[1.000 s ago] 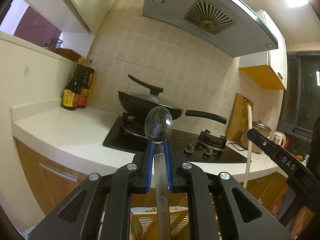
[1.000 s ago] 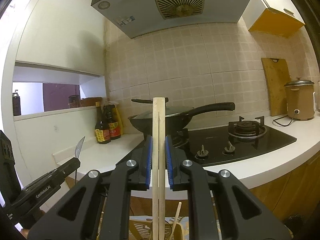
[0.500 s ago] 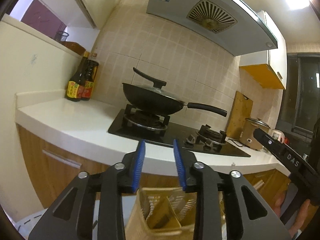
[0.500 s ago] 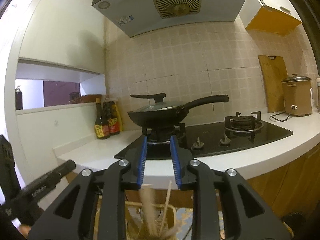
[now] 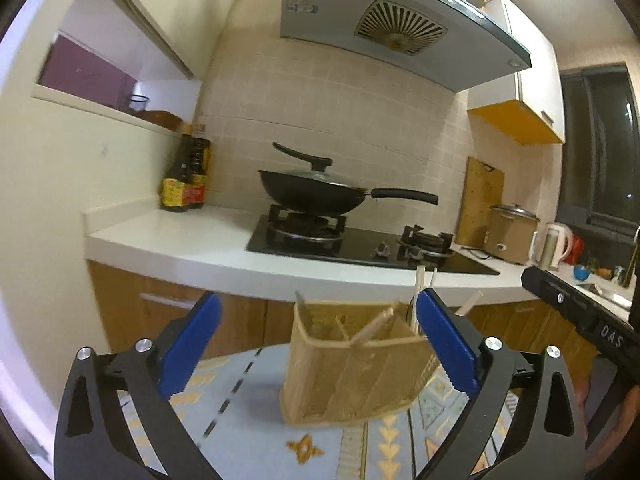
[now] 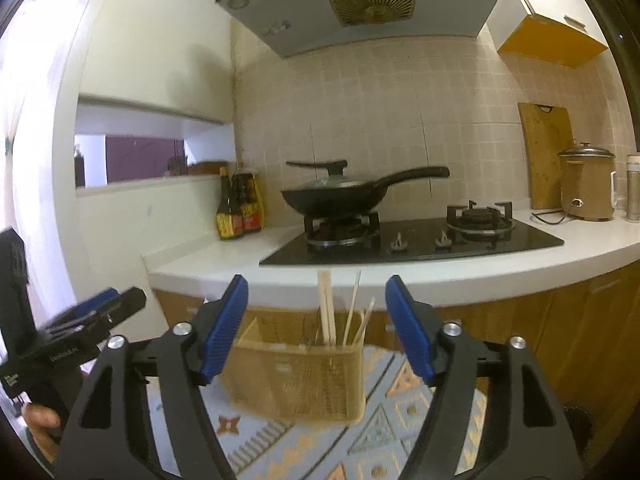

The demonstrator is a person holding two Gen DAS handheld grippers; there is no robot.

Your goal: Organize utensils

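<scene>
A woven bamboo utensil holder (image 5: 352, 364), split into compartments, stood on the patterned desk (image 5: 248, 432) with chopsticks (image 6: 326, 312) upright inside. The left gripper (image 5: 316, 344) and right gripper (image 6: 318, 328) had empty jaws, both opening.

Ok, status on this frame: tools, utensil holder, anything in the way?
Left tool and right tool opening, nothing between pads. Chopsticks upright in woven holder on patterned cloth. Nothing blocking.

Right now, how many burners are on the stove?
2. The left burner sits under the wok; the right burner is bare, nearer the cutting board. Both sit on the black cooktop. None looks hidden.
</scene>
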